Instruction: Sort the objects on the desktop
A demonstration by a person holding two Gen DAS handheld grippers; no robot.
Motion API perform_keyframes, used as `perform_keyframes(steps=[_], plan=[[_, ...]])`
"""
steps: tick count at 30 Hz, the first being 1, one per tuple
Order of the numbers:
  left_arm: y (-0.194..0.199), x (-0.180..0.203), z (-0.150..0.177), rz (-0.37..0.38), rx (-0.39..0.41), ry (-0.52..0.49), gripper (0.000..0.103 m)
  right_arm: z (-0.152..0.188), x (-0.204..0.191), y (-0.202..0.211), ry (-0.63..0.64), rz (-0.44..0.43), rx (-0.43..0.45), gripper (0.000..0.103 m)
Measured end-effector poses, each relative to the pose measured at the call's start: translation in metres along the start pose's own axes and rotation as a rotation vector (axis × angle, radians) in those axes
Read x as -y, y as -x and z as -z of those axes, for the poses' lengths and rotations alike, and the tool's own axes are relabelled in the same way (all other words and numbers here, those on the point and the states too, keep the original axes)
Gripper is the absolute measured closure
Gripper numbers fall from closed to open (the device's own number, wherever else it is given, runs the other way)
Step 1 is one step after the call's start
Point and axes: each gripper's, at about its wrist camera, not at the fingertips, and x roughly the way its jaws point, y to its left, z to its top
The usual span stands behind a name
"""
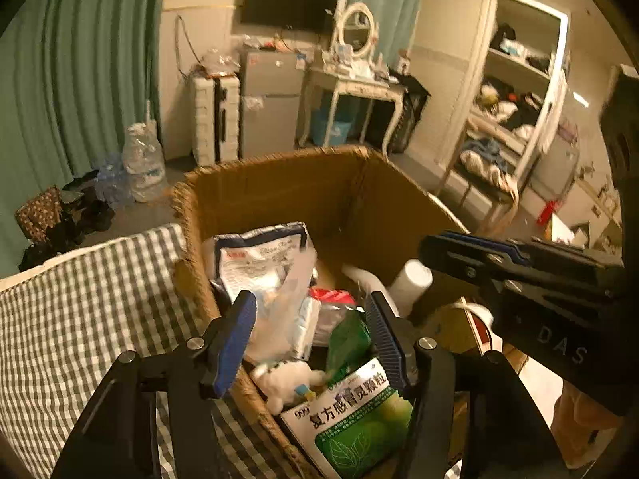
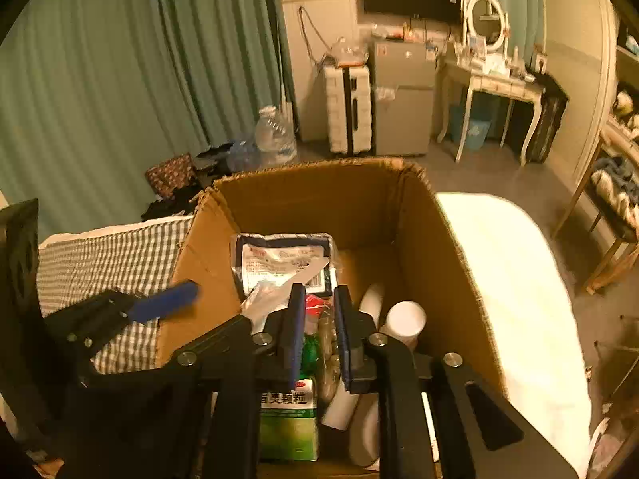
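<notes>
Box [image 2: 439,247] on the bed is already holding a green packet [image 1: 359,423], pouch [image 1: 259,263], plush and bottles, so sorting looks well along. Left gripper [image 1: 311,335] is hovering spread and empty; right gripper [image 2: 317,331] is hanging nearly pressed together, gripping nothing.

Both wrist cameras look steeply down, close, into the same cardboard box [image 1: 279,191].

checked bed cover [image 1: 80,299], cardboard box [image 1: 279,183] on it
</notes>
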Motion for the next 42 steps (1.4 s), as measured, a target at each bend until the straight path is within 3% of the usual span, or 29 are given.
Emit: perform_keyframes(steps=[3,8,10,11,14,19,24,29,36,39,42], plan=[[0.011,-0.008,-0.006,0.004,0.022,0.046,0.042,0.001,0.000,0.011,-0.001,0.015,0.033,0.077],[0.042,-0.024,-0.017,-0.036,0.104,0.090,0.027,-0.003,-0.011,0.032,0.012,0.038,0.096,0.061],[0.055,-0.028,-0.019,-0.064,0.123,0.092,0.025,-0.005,-0.016,0.041,0.013,0.034,0.126,0.044],[0.062,-0.032,-0.020,-0.079,0.134,0.094,0.024,-0.006,-0.019,0.047,0.009,0.019,0.148,0.041],[0.083,-0.043,-0.024,-0.145,0.174,0.095,0.017,-0.007,-0.031,0.061,0.007,0.007,0.213,0.034],[0.120,-0.064,-0.022,-0.246,0.235,0.108,0.000,-0.008,-0.051,0.077,0.038,0.021,0.275,0.013],[0.154,-0.078,-0.009,-0.387,0.279,0.042,0.000,-0.012,-0.066,0.093,0.057,-0.024,0.363,0.000],[0.183,-0.096,0.010,-0.482,0.291,0.029,0.000,-0.011,-0.084,0.106,0.065,-0.035,0.412,0.000],[0.210,-0.136,0.026,-0.511,0.221,0.105,0.000,-0.008,-0.126,0.107,0.121,-0.063,0.410,0.000],[0.227,-0.148,0.035,-0.525,0.234,0.115,0.000,-0.005,-0.147,0.101,0.166,-0.032,0.399,0.000],[0.243,-0.161,0.048,-0.546,0.247,0.142,0.000,0.002,-0.170,0.092,0.164,-0.063,0.371,0.000]])
